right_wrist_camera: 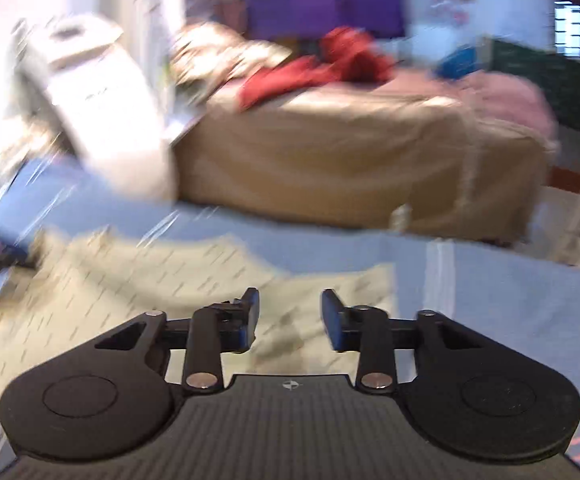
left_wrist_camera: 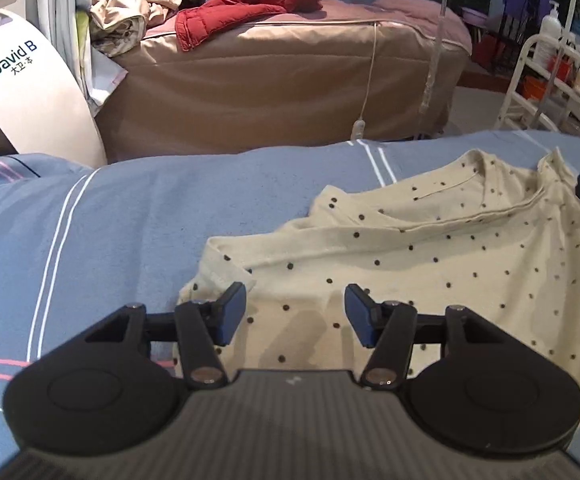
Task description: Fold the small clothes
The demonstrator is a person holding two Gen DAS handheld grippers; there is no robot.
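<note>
A cream cotton garment with small dark polka dots lies rumpled and partly folded on a blue bedsheet with thin white and pink stripes, its neckline edge toward the far side of the bed. The left gripper, black with 2 blue-padded fingers, hovers over the garment's near left corner; its jaws stand apart with nothing pinched between them, only cloth lying beneath. The right gripper, of the same make, appears in a heavily motion-blurred view above the garment's right edge, where cream cloth meets blue sheet; its jaws are likewise apart, with a narrower gap and nothing gripped. A dark tip at the right border of the left wrist view, over the garment's far corner, is probably the other gripper, though it is too cropped to tell. Behind the bed: a tan upholstered bed or couch carrying a red padded jacket and a bundle of beige cloth; a white curved appliance lettered "David B"; a white metal rack holding 1 white pump bottle.
</note>
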